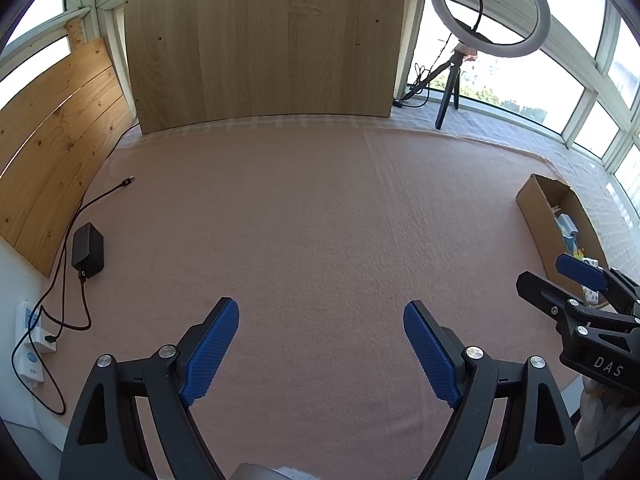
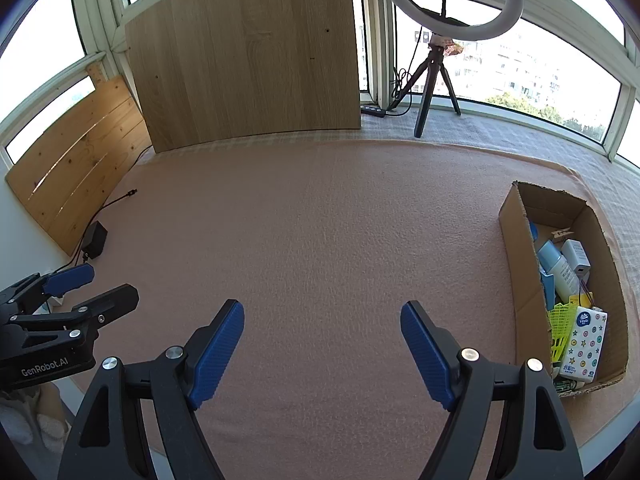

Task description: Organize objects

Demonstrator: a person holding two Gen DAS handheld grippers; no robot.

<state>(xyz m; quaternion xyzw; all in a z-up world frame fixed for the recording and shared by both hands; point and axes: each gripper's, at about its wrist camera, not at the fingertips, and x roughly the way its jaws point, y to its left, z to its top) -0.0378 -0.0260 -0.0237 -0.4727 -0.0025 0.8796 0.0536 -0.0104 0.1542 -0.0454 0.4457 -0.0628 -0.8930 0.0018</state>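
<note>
A long cardboard box (image 2: 516, 256) lies on the pink cloth at the right. It holds a tissue pack with coloured dots (image 2: 586, 340), a yellow-green plastic basket (image 2: 562, 326), a pale blue bottle (image 2: 558, 266) and a white carton (image 2: 576, 254). My right gripper (image 2: 322, 314) hangs open above bare cloth, left of the box, with nothing between its blue pads. My left gripper (image 1: 320, 312) is open too, over bare cloth, and empty. In the left wrist view the box (image 1: 538, 216) sits at the far right, partly hidden behind the right gripper (image 1: 560, 276). The left gripper (image 2: 100, 282) shows at the left edge of the right wrist view.
A black power adapter (image 1: 88, 250) with its cable (image 1: 104, 196) lies at the cloth's left edge, near a white power strip (image 1: 30, 340). Wooden boards (image 1: 260, 40) lean against the windows at the back. A ring light on a tripod (image 2: 434, 76) stands at the back right.
</note>
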